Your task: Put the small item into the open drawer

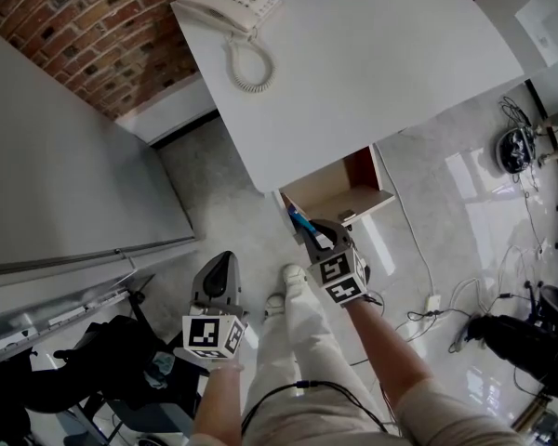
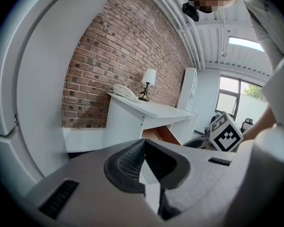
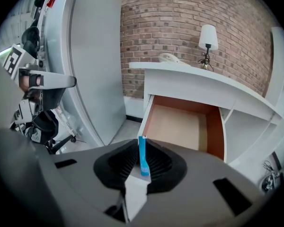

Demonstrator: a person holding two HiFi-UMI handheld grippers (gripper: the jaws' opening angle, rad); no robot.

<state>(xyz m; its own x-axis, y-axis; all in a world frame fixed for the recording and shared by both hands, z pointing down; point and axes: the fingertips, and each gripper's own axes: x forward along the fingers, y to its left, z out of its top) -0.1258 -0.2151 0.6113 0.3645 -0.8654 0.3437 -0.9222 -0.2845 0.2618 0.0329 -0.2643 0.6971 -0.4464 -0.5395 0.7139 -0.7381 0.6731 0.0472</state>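
Between the jaws of the right gripper (image 3: 142, 148) a thin blue small item (image 3: 142, 159) is pinched, standing upright with its tip poking past them. Just ahead, the open drawer (image 3: 180, 126) under the white desk (image 1: 353, 63) shows a bare wooden floor; the item is not inside yet. In the head view this gripper is near the drawer's front corner, over the floor. The left gripper (image 2: 143, 150) sits low beside the person's leg, jaws pressed together with nothing in them. A phone (image 1: 228, 7) and a lamp (image 3: 208, 39) are on the desk. The step looks like the approach; the next move likely calls for reaching over the drawer front, then parting the jaws.
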